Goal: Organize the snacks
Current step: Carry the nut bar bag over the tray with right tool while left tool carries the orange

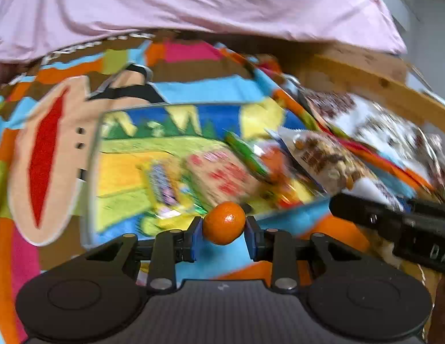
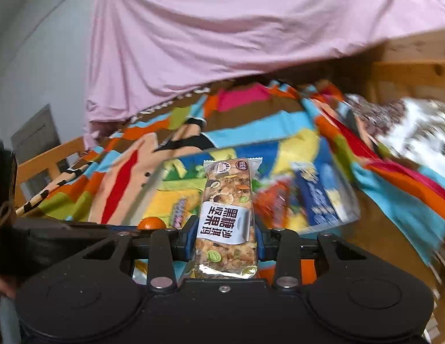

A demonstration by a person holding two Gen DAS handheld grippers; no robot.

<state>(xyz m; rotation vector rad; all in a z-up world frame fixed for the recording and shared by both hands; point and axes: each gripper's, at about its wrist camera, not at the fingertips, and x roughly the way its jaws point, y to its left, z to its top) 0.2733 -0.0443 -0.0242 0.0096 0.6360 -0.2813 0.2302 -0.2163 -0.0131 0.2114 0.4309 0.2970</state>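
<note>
Holding two items: your left gripper (image 1: pixel 224 228) has its blue pads clamped on a small orange (image 1: pixel 224 223), low centre of frame. Your right gripper (image 2: pixel 225 239) is closed narrowly on a nut bar (image 2: pixel 226 218), centre frame, over the clear tray (image 2: pixel 331 223) on the patterned cloth (image 2: pixel 251 132).

My left tongs (image 1: pixel 224 223) are matt black plastic with blue pads, pinching a glossy, smooth small orange (image 1: pixel 224 223). My right tongs (image 2: pixel 225 232) clamp a nut bar (image 2: pixel 225 220) in shiny clear film. Behind the bar lie a fuzzy patterned cloth (image 2: pixel 251 126), soft pink fabric (image 2: pixel 222 34) and a bare wooden frame (image 2: pixel 408 66).
</note>
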